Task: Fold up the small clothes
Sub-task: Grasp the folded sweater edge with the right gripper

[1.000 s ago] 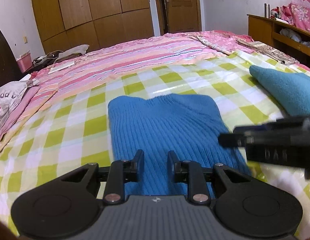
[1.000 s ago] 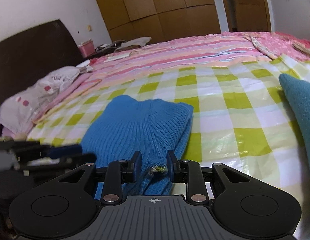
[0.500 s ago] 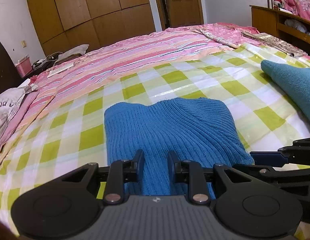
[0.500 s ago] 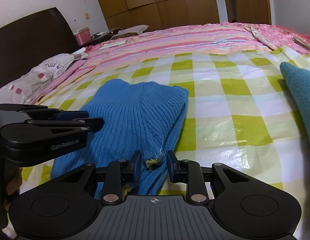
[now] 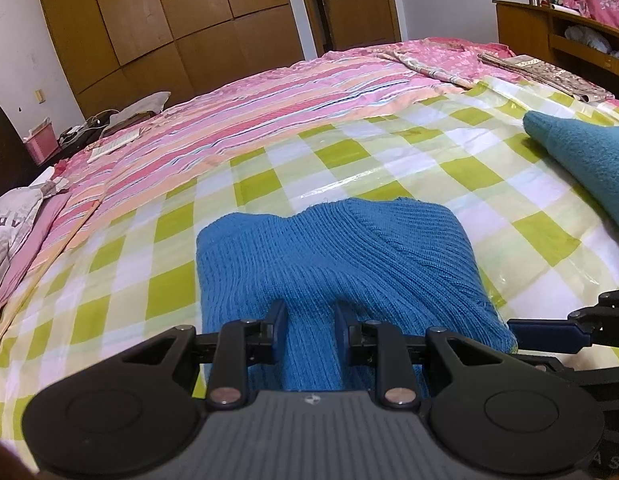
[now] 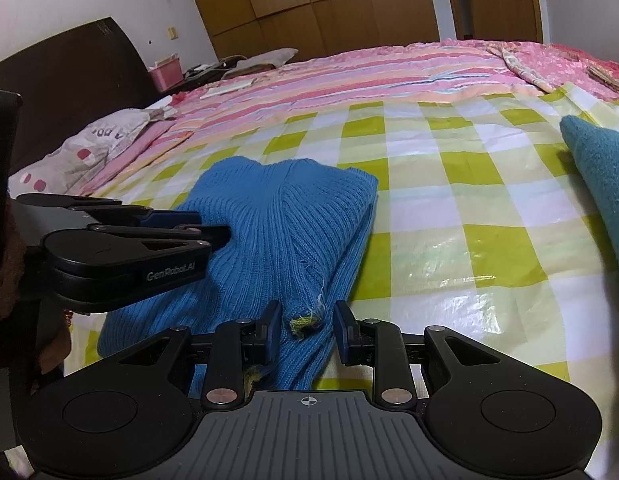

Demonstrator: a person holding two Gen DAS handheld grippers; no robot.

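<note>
One blue ribbed knit garment, folded, lies on the green-and-white checked plastic sheet spread over the bed, its near edge gathered into both grippers. Its near left portion is clamped in the narrow jaws of the left gripper; the right gripper, equally narrow, pinches the near right corner, where a frayed bit of yellow-green yarn shows. Off to the right on the sheet rests a teal fleece garment. Beyond, pink striped bedding reaches toward wooden wardrobe doors. A pink basket stands left; its contents cannot be made out.
</note>
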